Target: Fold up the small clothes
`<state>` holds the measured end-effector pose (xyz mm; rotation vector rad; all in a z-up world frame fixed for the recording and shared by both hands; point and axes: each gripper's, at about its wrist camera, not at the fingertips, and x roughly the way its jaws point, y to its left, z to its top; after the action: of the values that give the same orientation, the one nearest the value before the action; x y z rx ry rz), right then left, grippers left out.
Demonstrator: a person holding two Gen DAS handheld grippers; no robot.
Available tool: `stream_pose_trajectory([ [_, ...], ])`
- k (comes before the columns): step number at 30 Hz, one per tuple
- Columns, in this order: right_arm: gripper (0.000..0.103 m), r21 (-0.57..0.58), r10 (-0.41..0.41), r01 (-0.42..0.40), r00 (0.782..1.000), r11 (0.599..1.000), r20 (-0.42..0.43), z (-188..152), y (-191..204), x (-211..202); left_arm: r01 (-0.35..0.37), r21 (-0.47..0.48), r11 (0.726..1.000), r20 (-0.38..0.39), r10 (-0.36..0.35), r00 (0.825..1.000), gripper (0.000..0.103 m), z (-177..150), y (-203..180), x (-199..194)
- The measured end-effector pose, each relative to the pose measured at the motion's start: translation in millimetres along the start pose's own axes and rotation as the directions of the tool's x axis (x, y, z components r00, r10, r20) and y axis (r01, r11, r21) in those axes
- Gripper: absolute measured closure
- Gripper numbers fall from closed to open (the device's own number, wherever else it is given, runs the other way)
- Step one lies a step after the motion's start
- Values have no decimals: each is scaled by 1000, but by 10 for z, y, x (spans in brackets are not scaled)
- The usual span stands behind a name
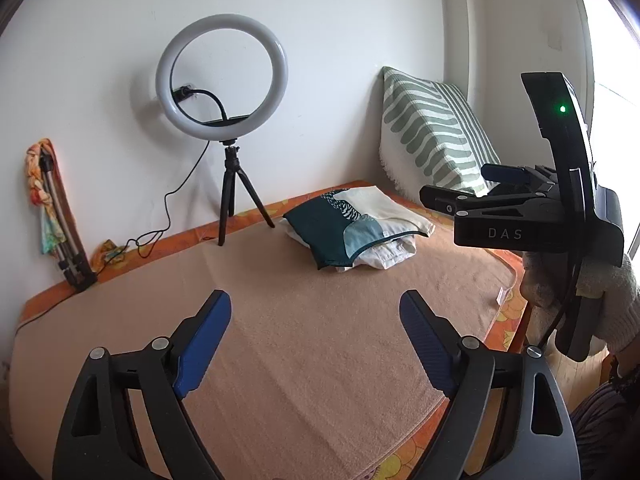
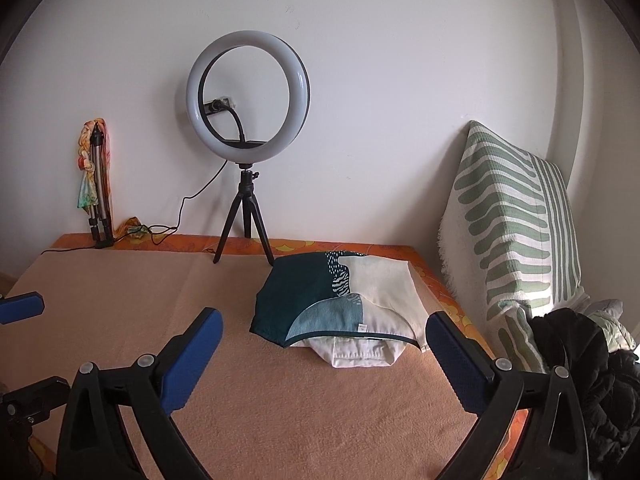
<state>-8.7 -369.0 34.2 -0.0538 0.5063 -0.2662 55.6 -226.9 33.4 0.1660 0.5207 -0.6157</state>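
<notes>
Both the left gripper (image 1: 316,316) and right gripper (image 2: 324,336) hang empty with fingers spread, so reaching carelessly could topple the folded stack (image 2: 340,308) at twelve o'clock.

A ring light (image 2: 248,100) on a black tripod (image 2: 244,216) stands by the wall, a green-striped pillow (image 2: 516,220) leaning in the corner beside dark clothing (image 2: 592,380).
</notes>
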Motion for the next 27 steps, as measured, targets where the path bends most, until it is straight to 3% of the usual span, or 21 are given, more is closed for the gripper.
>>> stream_pose_trajectory([
  [4, 0, 26, -10, 10, 1000, 1000, -5, -173, 66, -57, -11, 23, 1000, 10, 11, 1000, 8, -106, -10, -60],
  [8, 0, 46, -19, 20, 1000, 999, -18, -303, 98, -26, -28, 32, 999, 29, 27, 999, 8, -192, -2, -104],
  [11, 0, 46, -28, 29, 999, 999, -20, -350, 121, 7, -39, 36, 999, 23, 38, 999, 0, -238, 13, -105],
  [16, 0, 73, -39, 40, 999, 997, -13, -411, 116, 75, -95, 48, 994, -6, 96, 995, 0, -283, 46, -54],
  [20, 0, 64, -39, 40, 999, 997, -16, -424, 146, 133, -87, 16, 996, -52, 88, 995, 0, -328, 94, 1],
  [27, 0, 47, -34, 36, 999, 998, -29, -475, 168, 178, -96, 19, 995, -57, 97, 994, 0, -370, 66, -23],
])
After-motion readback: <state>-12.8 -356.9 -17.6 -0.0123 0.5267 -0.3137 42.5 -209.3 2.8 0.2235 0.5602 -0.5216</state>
